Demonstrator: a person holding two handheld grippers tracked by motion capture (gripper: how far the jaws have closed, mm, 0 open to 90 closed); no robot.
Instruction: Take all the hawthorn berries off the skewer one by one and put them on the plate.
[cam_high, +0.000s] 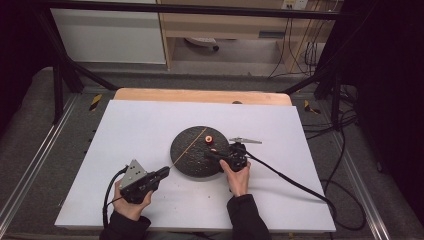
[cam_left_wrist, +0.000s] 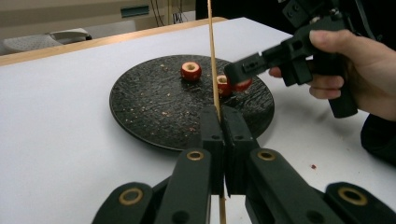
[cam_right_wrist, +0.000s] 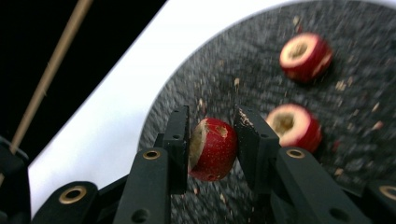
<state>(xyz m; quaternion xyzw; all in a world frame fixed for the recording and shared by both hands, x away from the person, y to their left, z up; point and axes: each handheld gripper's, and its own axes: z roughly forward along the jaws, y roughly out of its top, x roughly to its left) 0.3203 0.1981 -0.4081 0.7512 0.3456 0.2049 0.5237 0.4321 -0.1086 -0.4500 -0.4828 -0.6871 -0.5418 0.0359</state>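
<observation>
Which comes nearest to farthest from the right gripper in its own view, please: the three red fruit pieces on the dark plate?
1. Gripped fruit piece, between the right gripper's jaws.
2. Middle fruit piece, just right of the jaws.
3. Far fruit piece, upper right on the plate.

Rough matt black plate (cam_left_wrist: 140, 112), thin wooden skewer (cam_left_wrist: 212, 56), glossy red fruit piece (cam_right_wrist: 212, 149).

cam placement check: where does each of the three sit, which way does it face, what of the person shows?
High view: above the person's side, facing forward and down on the table; both forearms and hands show, holding the left tool and right tool.
Left gripper view: rides the left tool, facing the black plate along the wooden skewer.
Right gripper view: rides the right tool, clamped on a red fruit piece.
Shared: plate, skewer.
</observation>
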